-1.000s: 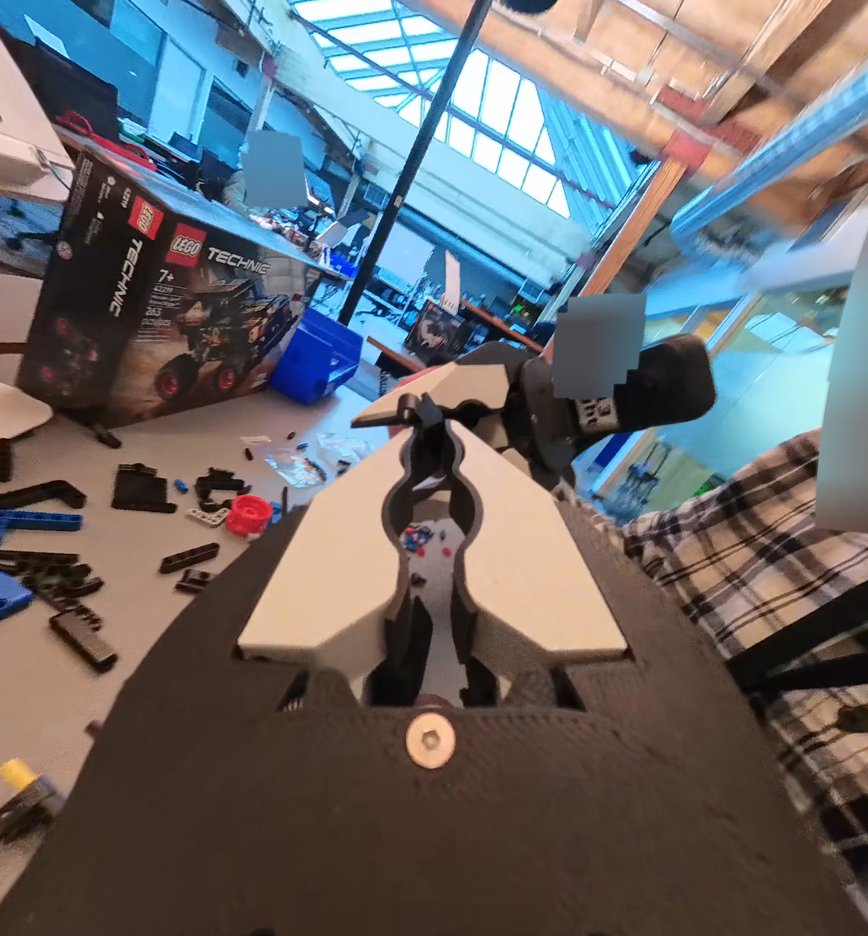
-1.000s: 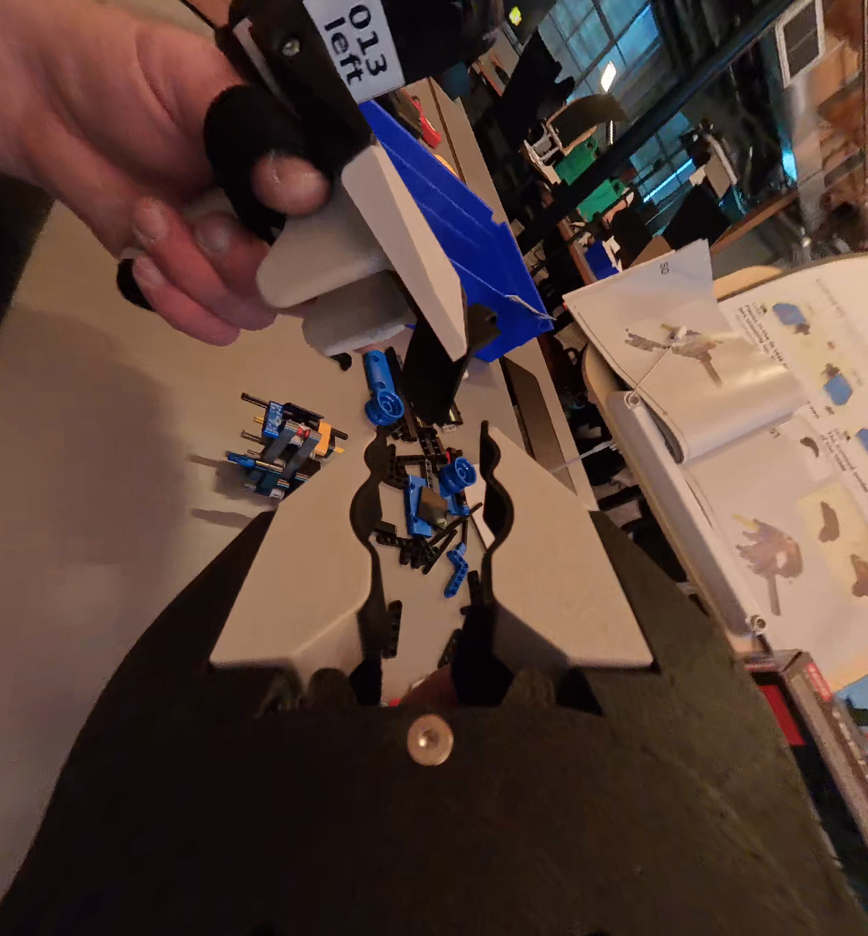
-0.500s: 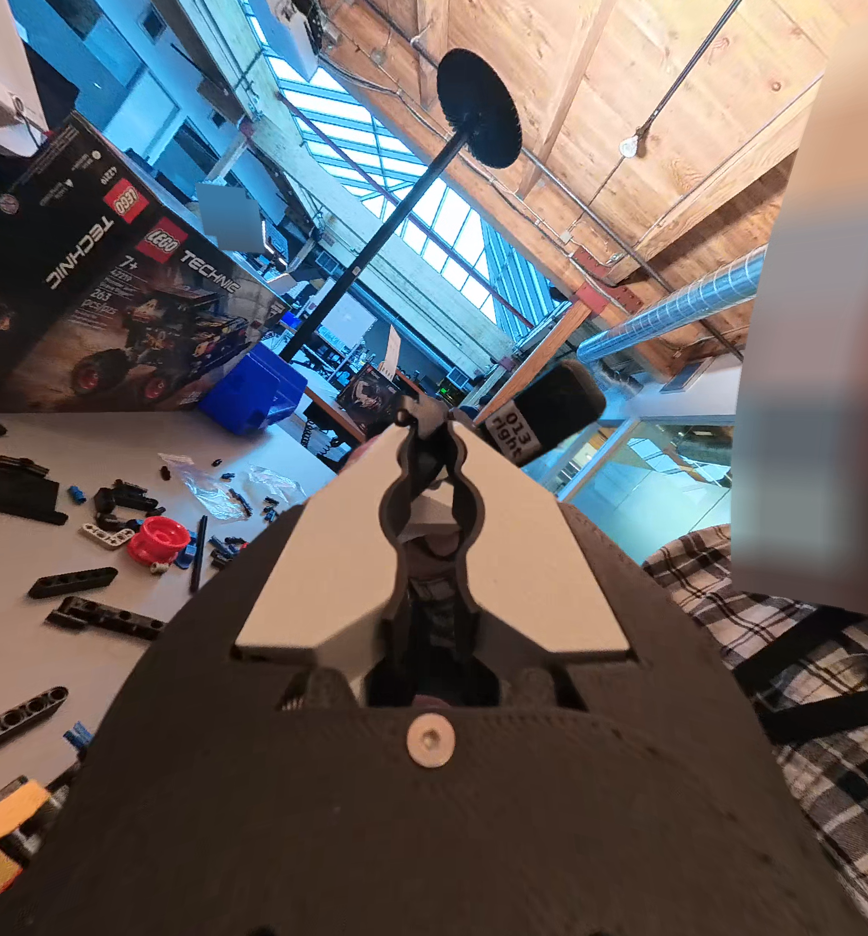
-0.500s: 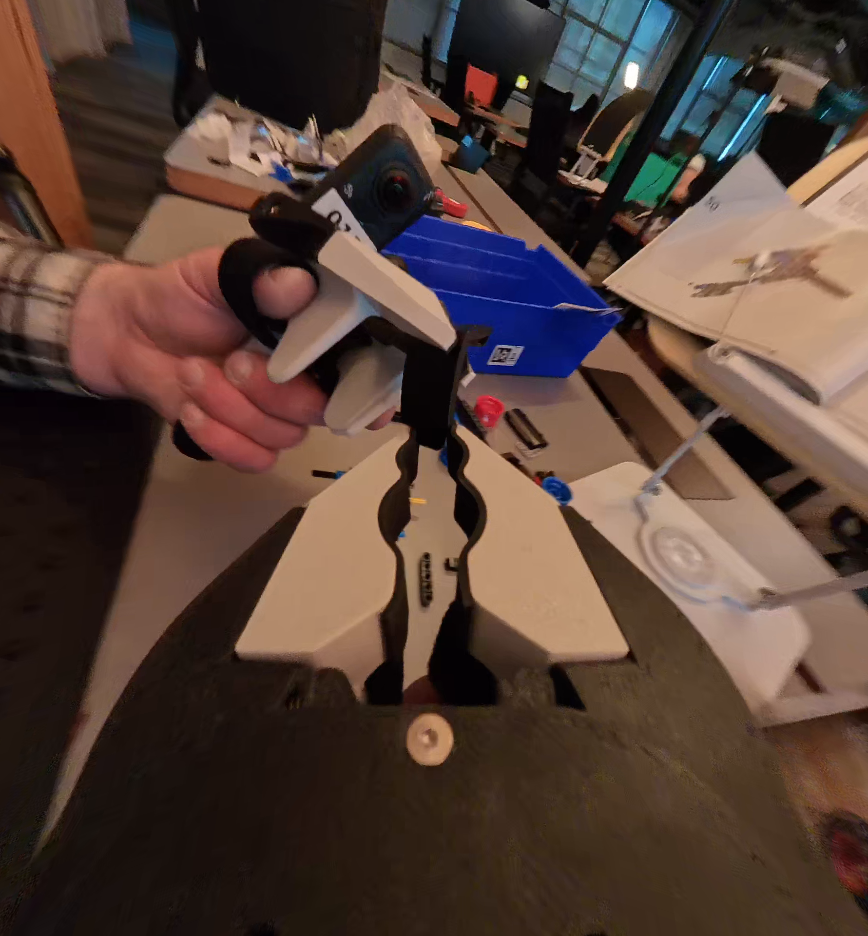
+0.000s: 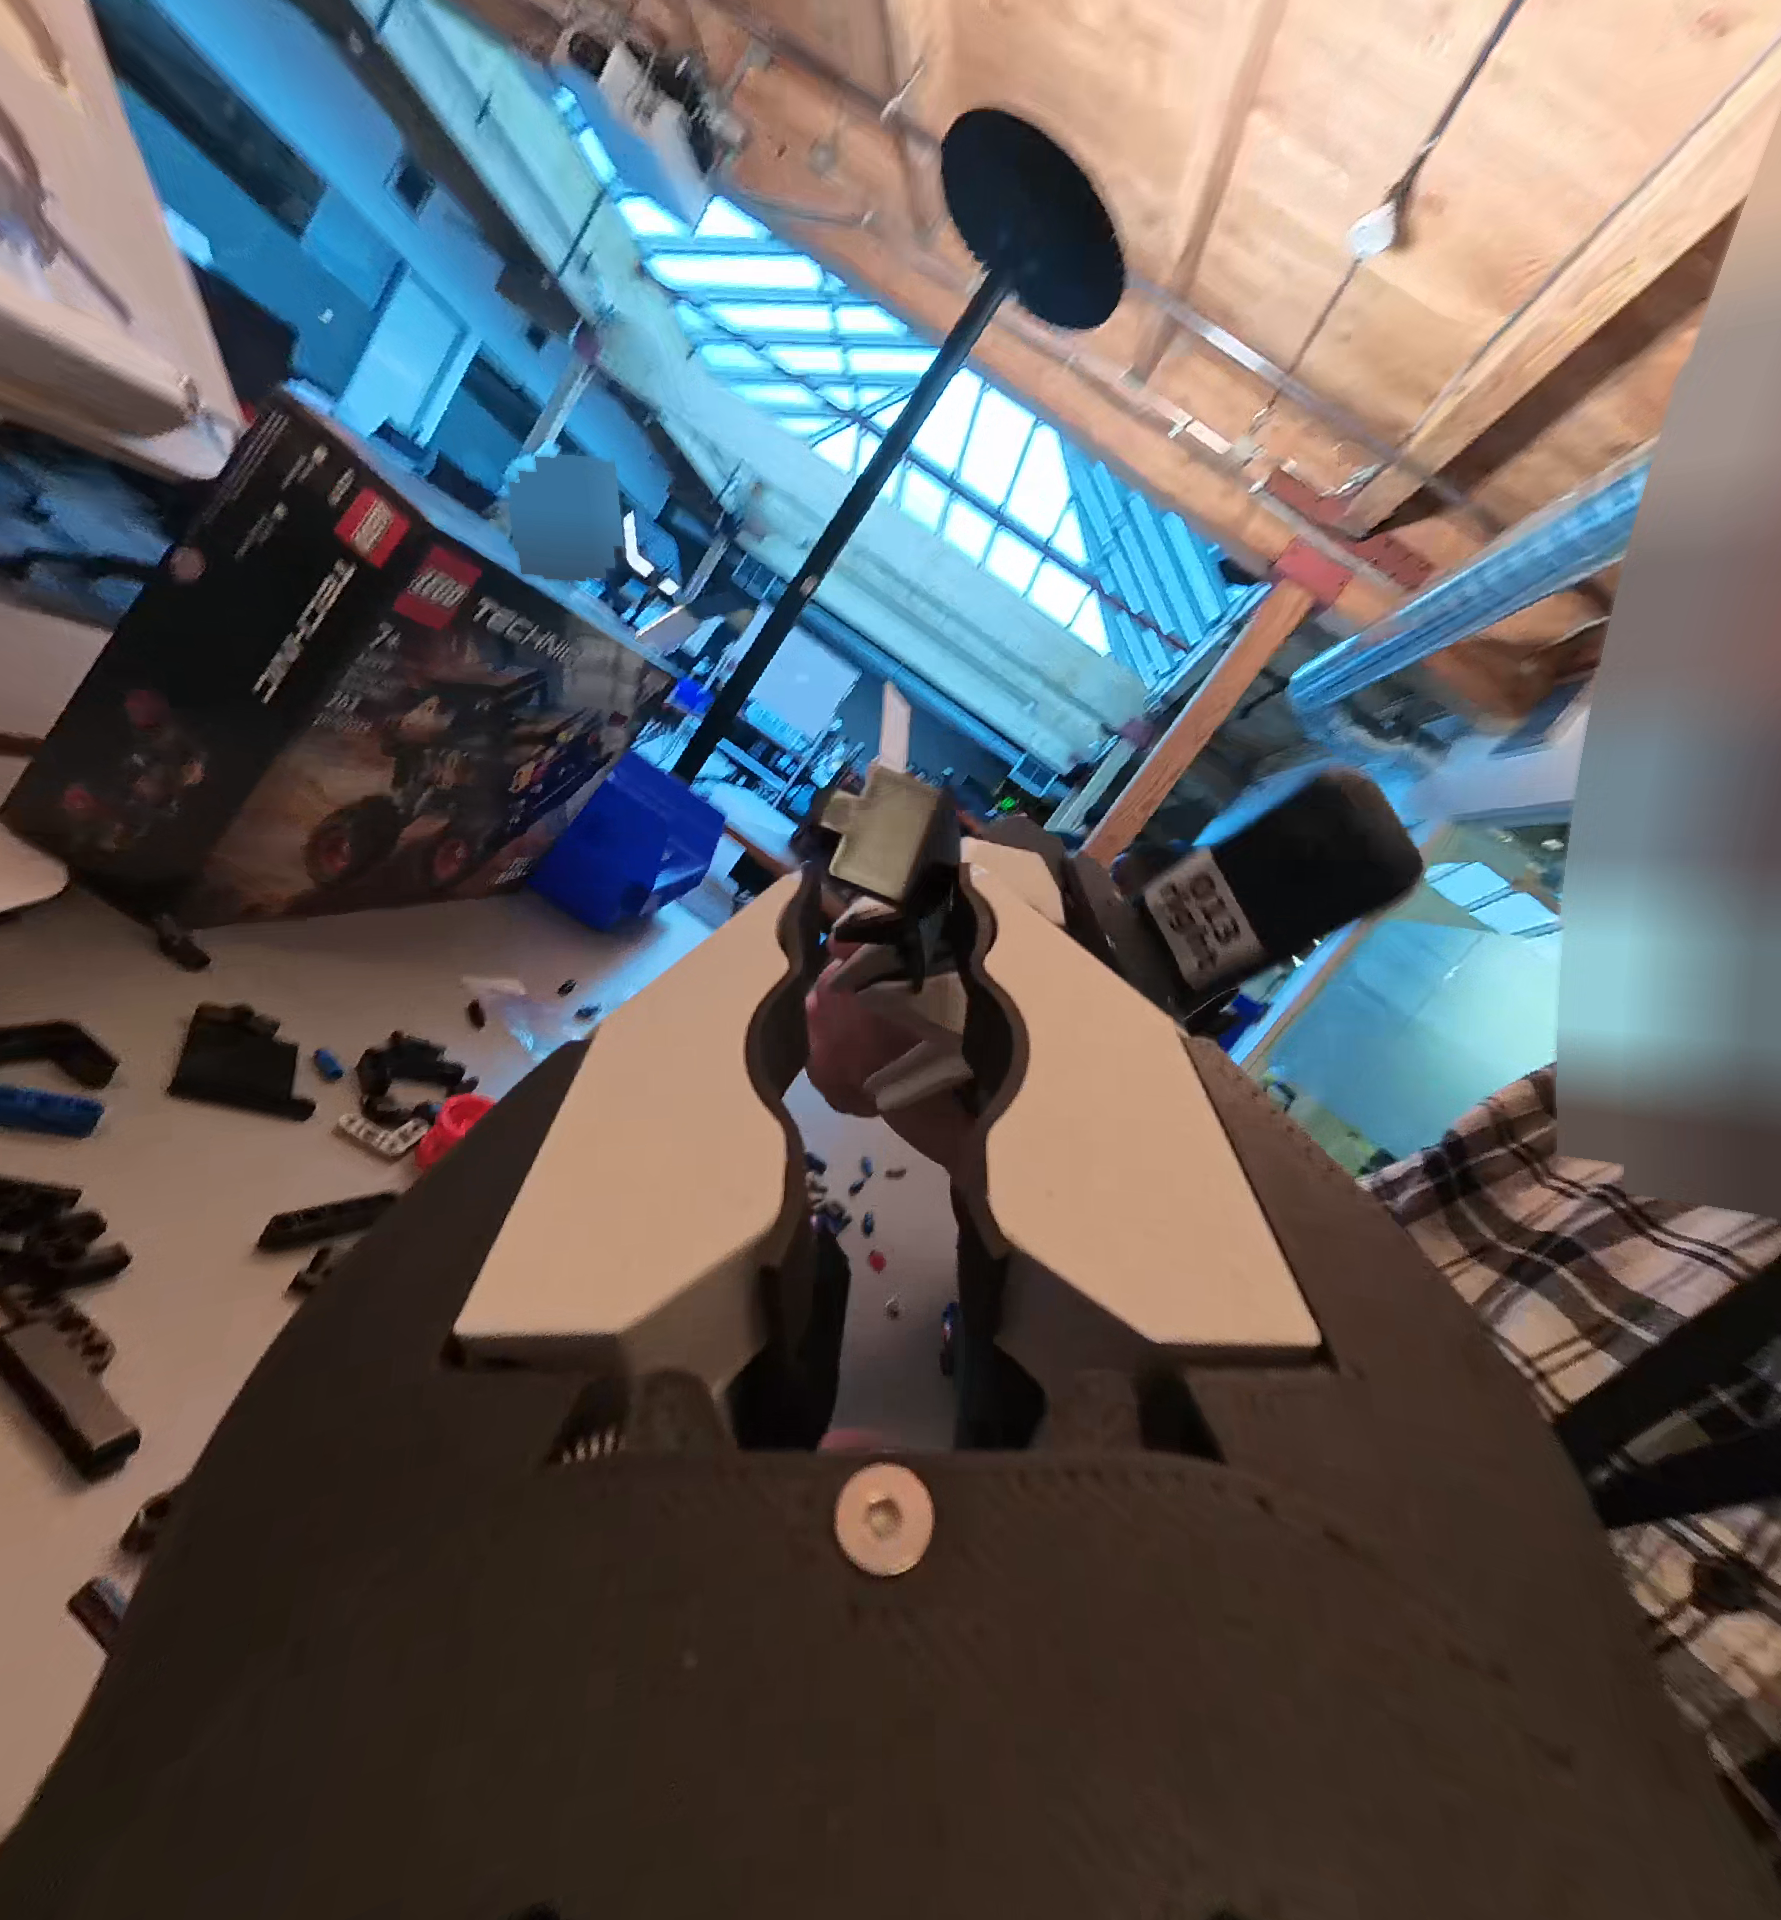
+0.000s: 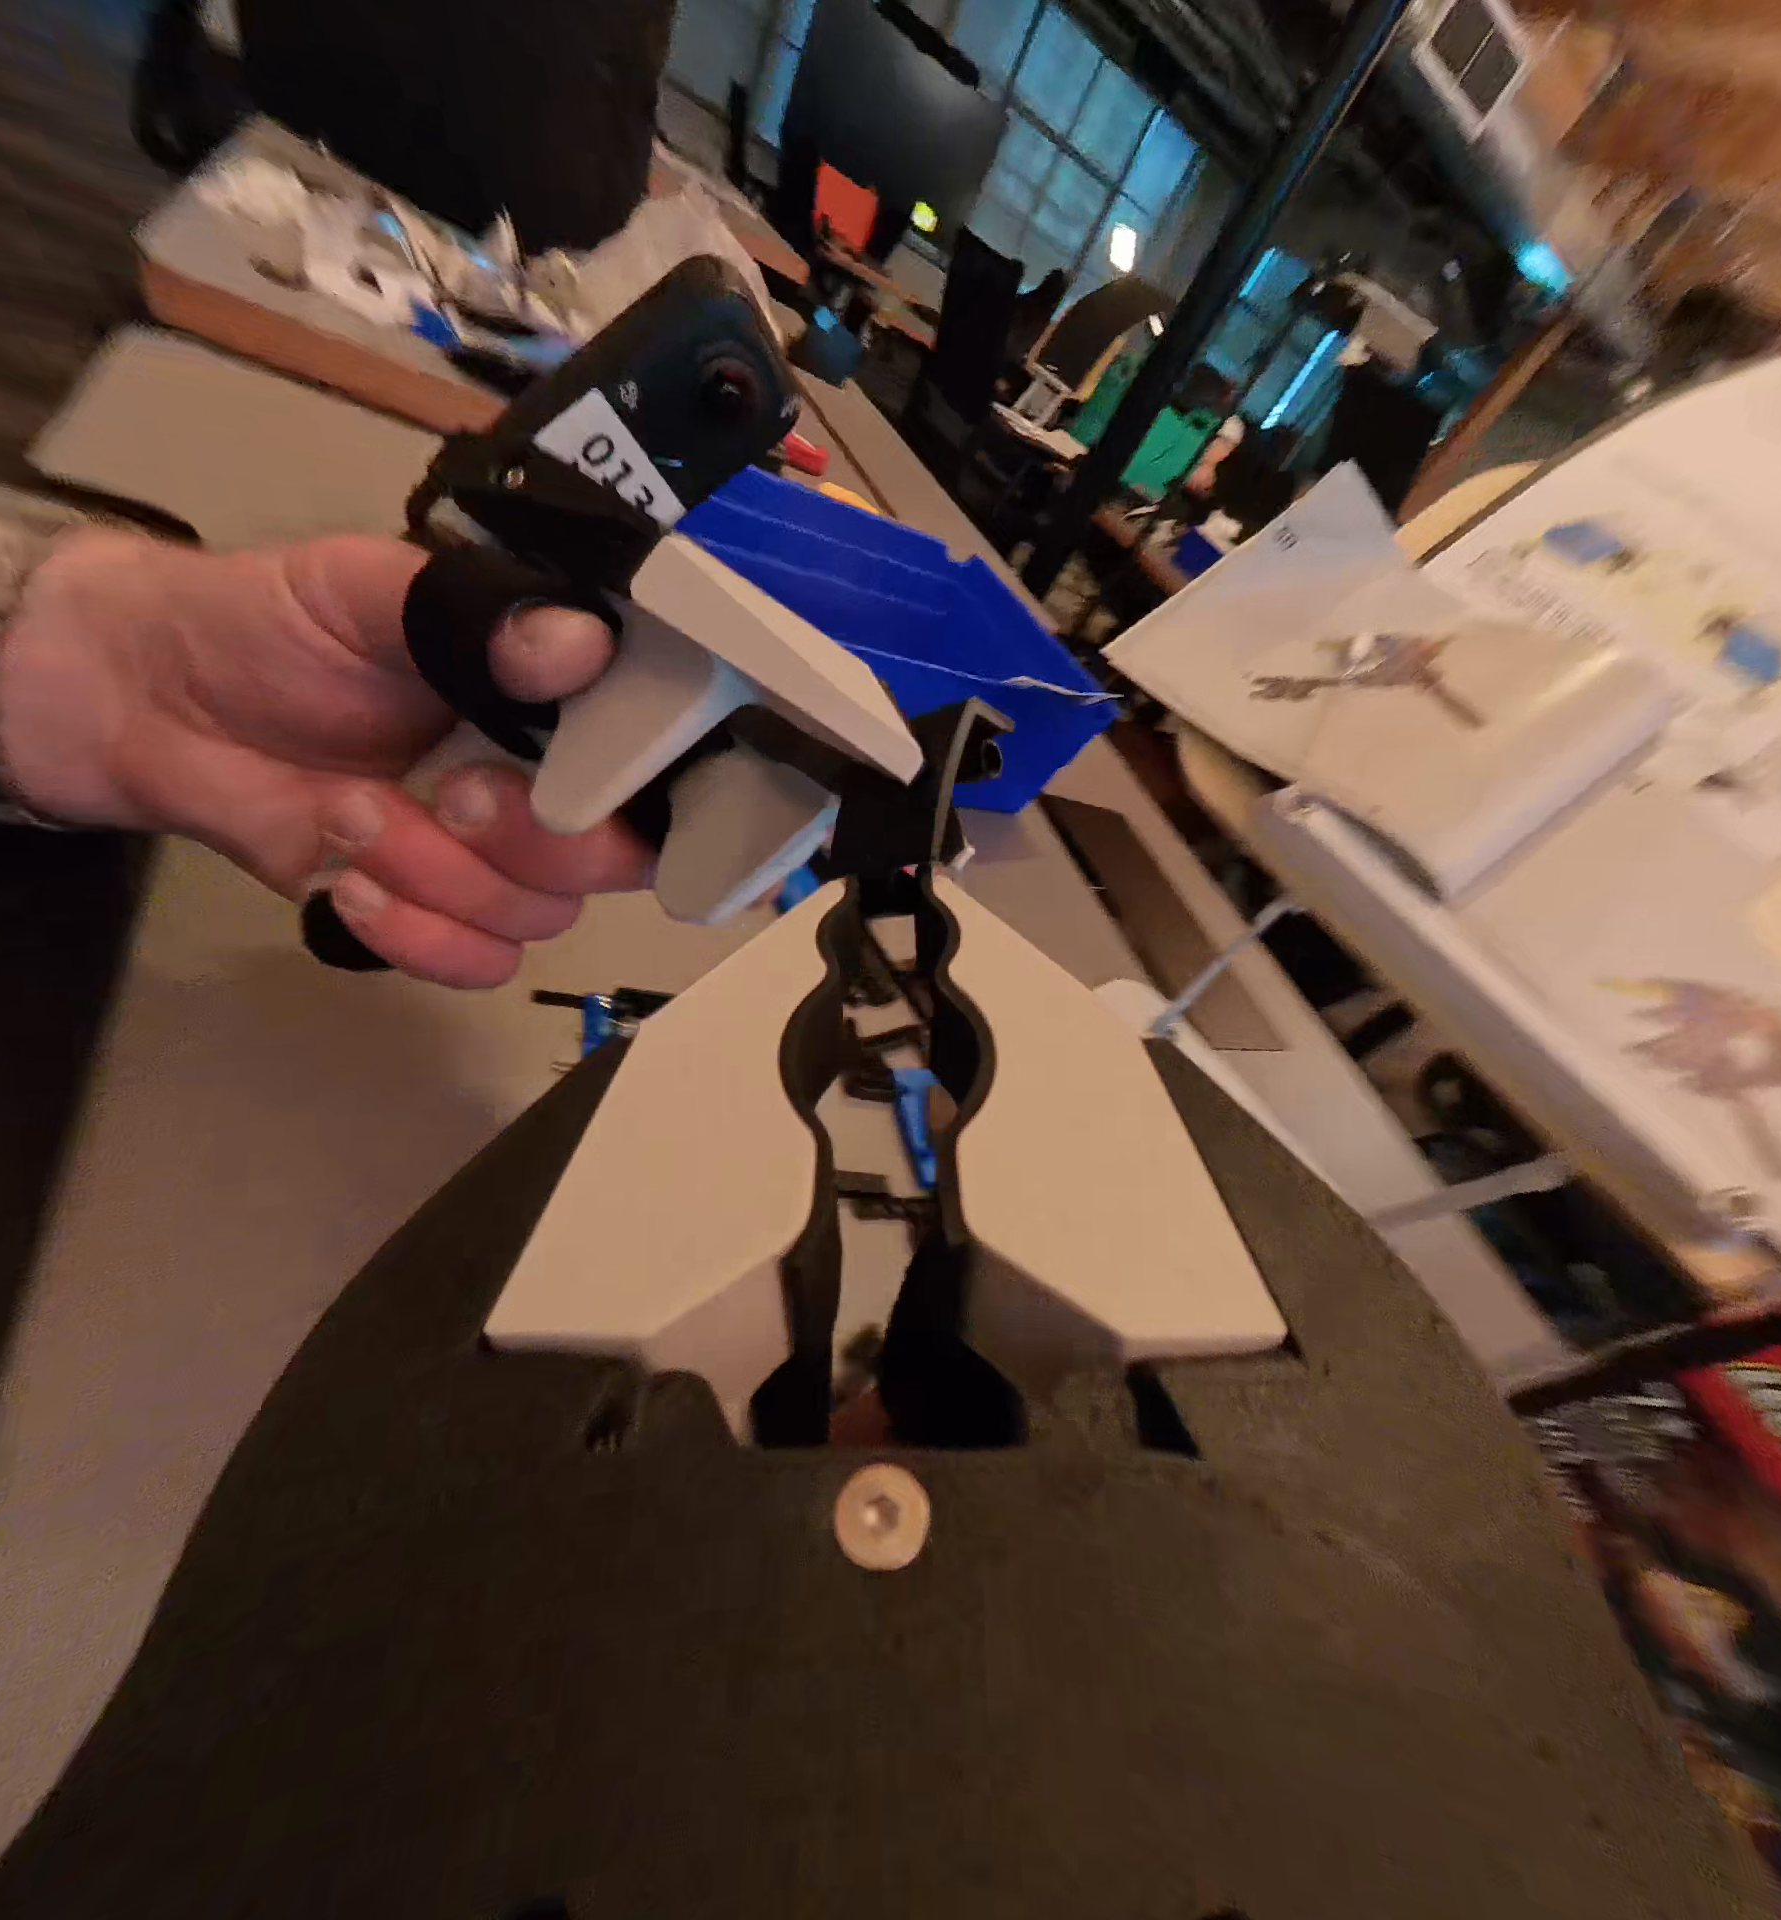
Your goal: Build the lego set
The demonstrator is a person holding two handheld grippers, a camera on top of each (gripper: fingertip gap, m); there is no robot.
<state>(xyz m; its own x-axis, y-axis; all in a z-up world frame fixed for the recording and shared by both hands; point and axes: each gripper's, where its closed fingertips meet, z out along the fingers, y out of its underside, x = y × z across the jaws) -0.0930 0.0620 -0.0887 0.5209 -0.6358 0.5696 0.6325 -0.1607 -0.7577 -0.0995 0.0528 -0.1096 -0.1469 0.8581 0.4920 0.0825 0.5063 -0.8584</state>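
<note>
Both grippers are raised off the table and meet tip to tip. In the left wrist view the left gripper [image 5: 886, 894] points up toward the wooden ceiling, its jaws set narrowly apart at the tips. Whether they pinch anything there I cannot tell: the right gripper's grey and black parts crowd the gap, and the spot is blurred. Through the gap show part of a hand and a scatter of tiny blue and red pieces on the table, too small to name.

In the right wrist view the right gripper [image 6: 886, 894] also stands narrow, and a black lego piece [image 6: 891, 821] sits right at its tips, reaching up to the left gripper's front. It looks gripped by the right tips, but which tool truly holds it is hard to make out. A hand [image 6: 273, 727] wraps the left gripper's handle, one finger through a black loop.

On the grey table [image 5: 273, 977] lie loose black beams, a blue beam [image 5: 13, 1103] cut off by the frame edge, and a red wheel hub [image 5: 455, 1122] half hidden behind the gripper body. The lego box [image 5: 314, 717] stands behind them beside a blue bin [image 5: 637, 852]. The open instruction booklet [image 6: 1405, 686] on its stand is smeared by motion. A plaid sleeve [image 5: 1592, 1299] fills the lower right.
</note>
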